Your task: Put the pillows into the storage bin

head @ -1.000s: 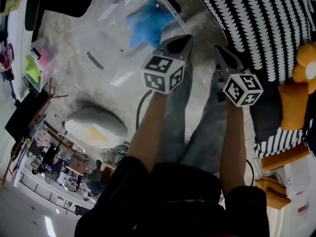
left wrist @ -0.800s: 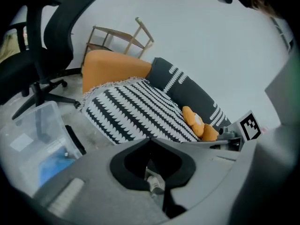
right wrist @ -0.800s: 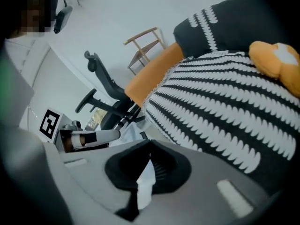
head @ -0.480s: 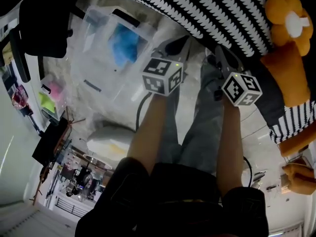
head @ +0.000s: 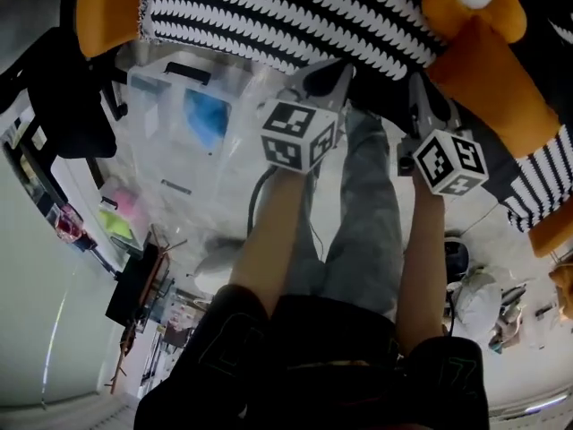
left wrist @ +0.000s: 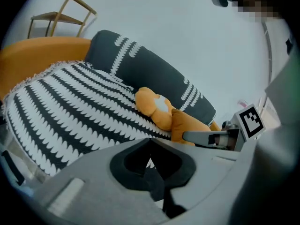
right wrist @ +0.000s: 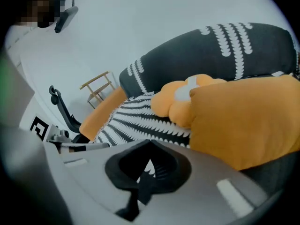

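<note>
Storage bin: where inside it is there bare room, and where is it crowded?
In the clear storage bin, only a blue pillow lies at the end beside the sofa; the rest looks bare. The sofa is crowded: striped throw, orange pillows.

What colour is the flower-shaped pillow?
Flower pillow: orange with a white centre, clearest in the right gripper view.

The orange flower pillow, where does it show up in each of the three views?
Head view: orange flower pillow at the top right edge, partly cut off.
Left gripper view: orange flower pillow near the centre.
Right gripper view: orange flower pillow slightly right of centre.
Shared landmark: the striped cover right beside it in all three.
</note>
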Motion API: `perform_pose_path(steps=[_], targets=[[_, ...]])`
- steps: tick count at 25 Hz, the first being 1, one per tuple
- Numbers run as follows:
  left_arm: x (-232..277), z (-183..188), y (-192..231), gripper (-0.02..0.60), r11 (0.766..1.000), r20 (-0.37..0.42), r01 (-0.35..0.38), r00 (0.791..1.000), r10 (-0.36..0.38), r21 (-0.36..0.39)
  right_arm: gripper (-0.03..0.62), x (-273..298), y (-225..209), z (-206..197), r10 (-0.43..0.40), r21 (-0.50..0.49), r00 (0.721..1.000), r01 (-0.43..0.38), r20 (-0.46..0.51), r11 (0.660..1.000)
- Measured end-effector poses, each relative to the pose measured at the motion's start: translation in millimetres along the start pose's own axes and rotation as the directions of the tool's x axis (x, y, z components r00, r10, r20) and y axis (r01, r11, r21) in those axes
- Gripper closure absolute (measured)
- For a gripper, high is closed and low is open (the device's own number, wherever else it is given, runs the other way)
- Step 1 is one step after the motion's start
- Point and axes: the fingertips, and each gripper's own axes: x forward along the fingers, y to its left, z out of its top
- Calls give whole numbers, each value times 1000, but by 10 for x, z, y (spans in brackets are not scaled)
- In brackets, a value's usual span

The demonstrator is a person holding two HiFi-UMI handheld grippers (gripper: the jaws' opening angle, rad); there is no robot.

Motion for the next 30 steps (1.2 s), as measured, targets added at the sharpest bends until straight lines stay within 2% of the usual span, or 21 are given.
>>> perform_pose_path(steps=[3, 7, 12, 13, 14, 16, 19, 24, 27, 30], targets=[[164, -77, -326, 571, 994, -41, 82, 996, -79, 70, 591, -325, -294, -26, -76, 15, 995, 75, 67, 997], [384, -135, -700, 571, 970, -95, 170, 983, -156, 176, 591, -702, -622, -71, -184, 4, 975, 185, 125, 983], [782, -108, -1212, 554, 942, -135, 230, 970, -201, 246, 576, -1239, -1354, -20, -326, 41, 930, 324, 173, 945], [847, -116, -1263, 494, 939, -145, 241, 967, -210, 245, 527, -1318, -1492, -29, -349, 60, 921, 344, 175, 937], [904, -130, -1284, 407, 939, -155, 250, 964, -217, 238, 489, -1377, -1612, -45, -370, 75, 913, 362, 174, 929], [992, -163, -1275, 316, 940, -174, 260, 959, -224, 223, 464, -1474, -1805, -88, -407, 95, 897, 396, 172, 913], [1099, -198, -1273, 274, 942, -190, 263, 956, -224, 208, 438, -1590, -2004, -101, -431, 113, 887, 417, 165, 902], [1221, -239, -1362, 237, 937, -221, 279, 947, -232, 210, 292, -1777, -2321, -132, -486, 125, 865, 472, 126, 873], [1322, -318, -1315, 232, 932, -252, 262, 947, -198, 252, 181, -1728, -2521, -191, -475, 151, 876, 460, 86, 875], [1427, -409, -1262, 232, 925, -270, 228, 952, -146, 305, 123, -1653, -2632, -219, -437, 84, 899, 434, 24, 897]])
